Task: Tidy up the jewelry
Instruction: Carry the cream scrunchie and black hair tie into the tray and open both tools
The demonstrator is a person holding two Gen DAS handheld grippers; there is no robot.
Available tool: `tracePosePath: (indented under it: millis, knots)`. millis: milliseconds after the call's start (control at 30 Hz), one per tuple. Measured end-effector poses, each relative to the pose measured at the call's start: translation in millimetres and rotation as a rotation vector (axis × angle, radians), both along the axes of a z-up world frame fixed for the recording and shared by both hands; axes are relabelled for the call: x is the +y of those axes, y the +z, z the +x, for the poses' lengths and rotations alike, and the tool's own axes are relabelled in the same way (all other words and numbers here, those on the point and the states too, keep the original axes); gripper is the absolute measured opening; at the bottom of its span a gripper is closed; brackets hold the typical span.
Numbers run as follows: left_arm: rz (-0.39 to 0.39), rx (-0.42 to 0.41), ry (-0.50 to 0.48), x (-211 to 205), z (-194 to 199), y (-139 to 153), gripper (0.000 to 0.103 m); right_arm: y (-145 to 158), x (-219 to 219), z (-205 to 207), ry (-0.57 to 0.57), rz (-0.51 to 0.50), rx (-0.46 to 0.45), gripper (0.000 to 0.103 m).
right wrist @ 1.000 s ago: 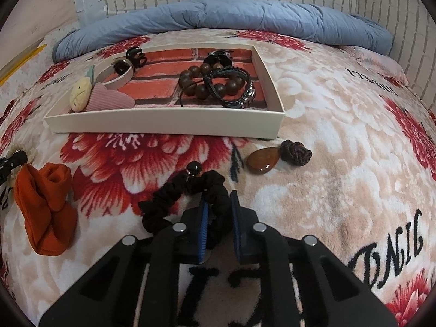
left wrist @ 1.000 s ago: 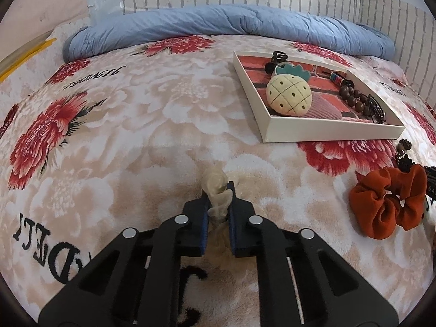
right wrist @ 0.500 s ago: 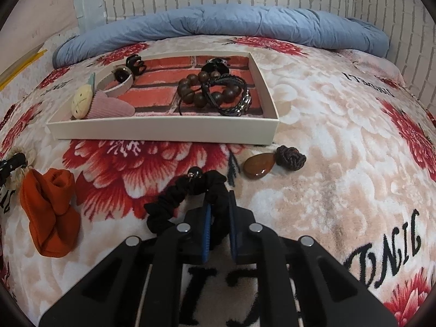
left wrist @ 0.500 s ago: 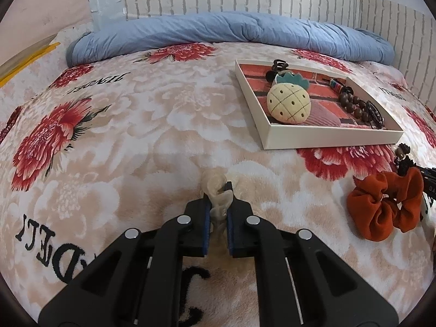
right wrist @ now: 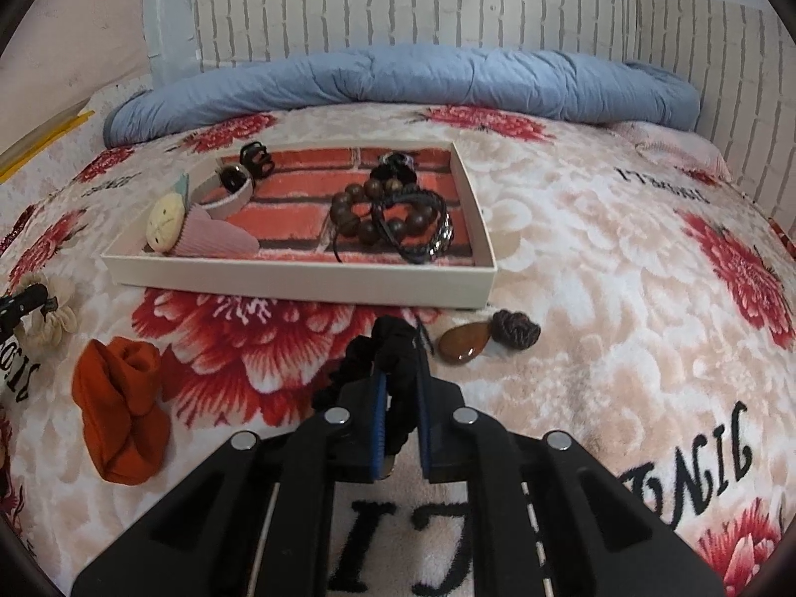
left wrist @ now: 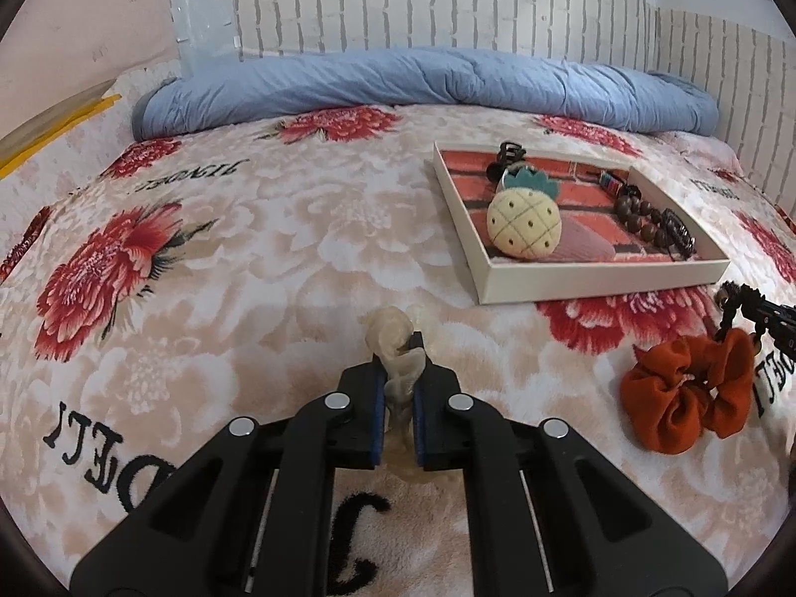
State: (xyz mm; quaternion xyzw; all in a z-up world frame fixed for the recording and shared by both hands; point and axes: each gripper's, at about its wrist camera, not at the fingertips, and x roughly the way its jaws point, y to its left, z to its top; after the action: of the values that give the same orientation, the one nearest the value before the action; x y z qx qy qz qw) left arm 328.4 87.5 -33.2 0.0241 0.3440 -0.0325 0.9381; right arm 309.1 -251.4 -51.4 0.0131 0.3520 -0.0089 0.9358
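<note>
While pinched, black scrunchie [right wrist: 393, 373] sits inside right tool [right wrist: 398, 393].

The lower part of the black scrunchie [right wrist: 393, 373] is hidden between the right gripper's [right wrist: 400, 398] pads. Beside the tray [right wrist: 298, 276], the cream scrunchie [right wrist: 52, 311] is partly covered by the left gripper, which is cut off by the frame edge. Small items at the tray's far corner cannot be identified.

Soft, even light fills both views, bright without glare. The tray [right wrist: 298, 281] casts only a faint shadow on the bed [right wrist: 597, 258] just in front. Fisheye bending curves the wall behind it; corners go black. Focus stays fairly sharp.
</note>
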Motion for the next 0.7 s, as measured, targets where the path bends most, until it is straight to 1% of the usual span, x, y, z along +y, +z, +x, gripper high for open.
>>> tracePosePath:
  millis: [200,267,400,467,533,633,700]
  knots:
    - [-0.032,-0.04,0.013,-1,-6,22,0.007,16,-3,-4,0.001,0.017,-0.04,0.01]
    - [-0.017,-0.062,0.02,-7,-5,33,0.007,25,-5,-2,0.003,0.03,-0.055,0.01]
    - [-0.013,-0.115,-0.004,-29,4,62,0.007,48,-10,13,0.009,0.06,-0.102,0.01]
    - [-0.031,-0.156,-0.022,-45,15,81,0.007,59,-10,24,0.018,0.057,-0.129,0.01]
    - [-0.052,-0.183,-0.041,-60,26,92,0.007,66,-10,36,0.024,0.053,-0.153,0.01]
    - [-0.052,-0.219,-0.078,-89,48,102,0.007,75,-14,57,0.025,0.064,-0.185,0.01]
    - [-0.06,-0.226,-0.098,-103,64,102,0.007,79,-16,72,0.022,0.078,-0.199,0.01]
